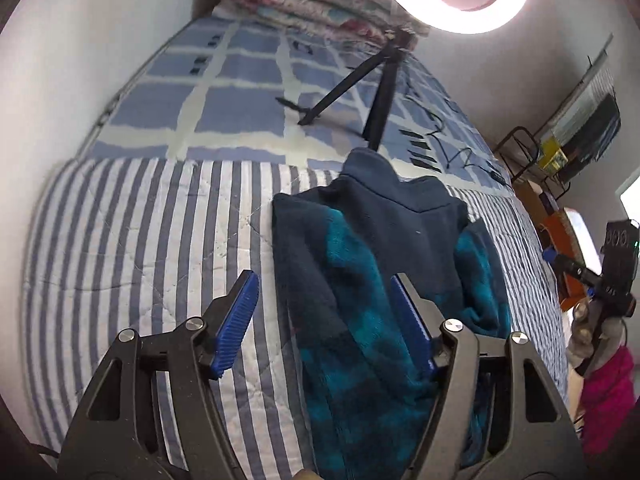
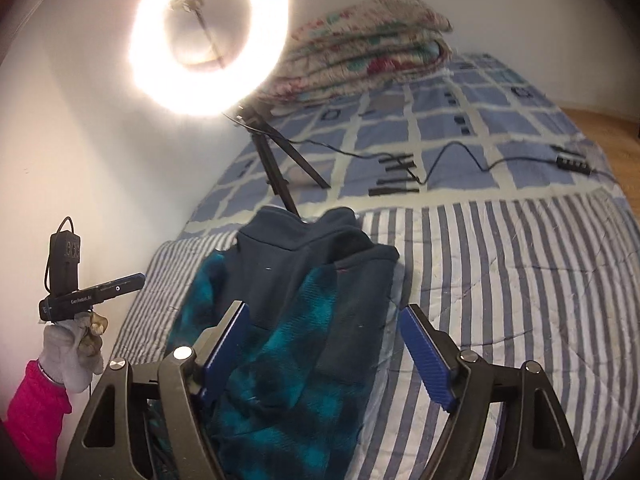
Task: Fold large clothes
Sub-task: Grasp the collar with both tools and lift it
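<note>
Striped quilt (image 2: 520,280) open; tripod (image 2: 276,168), cable (image 2: 452,152) probably obstruct beyond.

A lit ring light (image 2: 208,36) stands on a black tripod (image 2: 280,168) on the bed; its cable (image 2: 452,156) crosses the blue checked sheet (image 2: 500,120); a folded floral quilt (image 2: 360,48) lies behind; a striped quilt (image 2: 520,280) covers the near part.

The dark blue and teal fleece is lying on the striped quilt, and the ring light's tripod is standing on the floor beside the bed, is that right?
Not quite. The fleece does lie on the striped quilt, but the ring light's tripod stands on the bed itself, on the blue checked cover, not on the floor. The right wrist view shows it.
</note>
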A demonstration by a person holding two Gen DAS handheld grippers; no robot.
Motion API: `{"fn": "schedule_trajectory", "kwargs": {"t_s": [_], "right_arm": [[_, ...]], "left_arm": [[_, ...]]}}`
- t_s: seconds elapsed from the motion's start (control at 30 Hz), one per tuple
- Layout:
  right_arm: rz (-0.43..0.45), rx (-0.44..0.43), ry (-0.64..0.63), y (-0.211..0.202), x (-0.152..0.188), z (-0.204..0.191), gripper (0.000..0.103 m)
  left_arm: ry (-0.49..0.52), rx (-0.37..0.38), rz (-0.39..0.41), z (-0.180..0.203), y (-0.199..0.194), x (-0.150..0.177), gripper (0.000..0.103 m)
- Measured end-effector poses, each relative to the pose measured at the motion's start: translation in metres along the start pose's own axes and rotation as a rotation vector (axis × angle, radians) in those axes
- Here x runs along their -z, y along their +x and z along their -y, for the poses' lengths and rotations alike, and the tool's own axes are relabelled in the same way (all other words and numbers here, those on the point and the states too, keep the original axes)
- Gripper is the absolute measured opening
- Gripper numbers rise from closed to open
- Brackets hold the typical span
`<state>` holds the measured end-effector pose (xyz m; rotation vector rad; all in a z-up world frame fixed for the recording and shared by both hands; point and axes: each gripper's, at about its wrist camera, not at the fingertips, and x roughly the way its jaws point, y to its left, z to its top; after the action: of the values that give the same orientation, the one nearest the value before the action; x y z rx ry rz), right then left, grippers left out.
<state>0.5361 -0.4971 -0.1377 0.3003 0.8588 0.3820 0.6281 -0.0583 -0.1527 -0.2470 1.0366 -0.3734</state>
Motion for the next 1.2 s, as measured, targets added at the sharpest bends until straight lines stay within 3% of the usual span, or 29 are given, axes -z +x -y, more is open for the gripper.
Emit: {"fn": "schedule_trajectory", "kwargs": {"t_s": [0.1,0.33,0.57,0.67,0.73,0.8,0.93,1.0,1.2], "right_arm": [[-0.016,-0.021,0.029,0.018,-0.008,0.013,0.078],[-0.069,-0.066,0.064,0.071,-0.023,0.033,0.074],[-0.102,-0.068,0.091,0.119,-0.031,0.050,0.070],[-0.105,-0.079,0.110,0.135,-0.034,0.053,0.066],[-0.106,-0.083,0.104,0.144,-0.035,0.049,0.062],[-0.112,-0.077,0.082,0.150,-0.036,0.043,0.045],[-0.121,-0.037,0.032,0.152,-0.038,0.030,0.018],[-0.107,-0.013,0.004,0.147,-0.039,0.023,0.012],[-0.044,0.028,-0.074,0.121,-0.043,-0.003,0.008]], "left_arm": [[-0.064,0.055,-0.038,-0.016,0.025,-0.009,0.070],[-0.173,0.100,-0.064,-0.039,0.075,-0.024,0.070],[-0.142,0.086,-0.089,-0.035,0.116,-0.040,0.068],[-0.103,0.064,-0.090,-0.028,0.126,-0.046,0.056],[-0.067,0.037,-0.093,-0.021,0.132,-0.048,0.041],[-0.033,0.012,-0.093,-0.014,0.136,-0.049,0.023],[0.023,-0.015,-0.073,-0.002,0.134,-0.047,0.006],[0.032,-0.015,-0.054,0.001,0.128,-0.046,0.006],[0.051,0.002,0.008,0.016,0.098,-0.042,0.005]]}}
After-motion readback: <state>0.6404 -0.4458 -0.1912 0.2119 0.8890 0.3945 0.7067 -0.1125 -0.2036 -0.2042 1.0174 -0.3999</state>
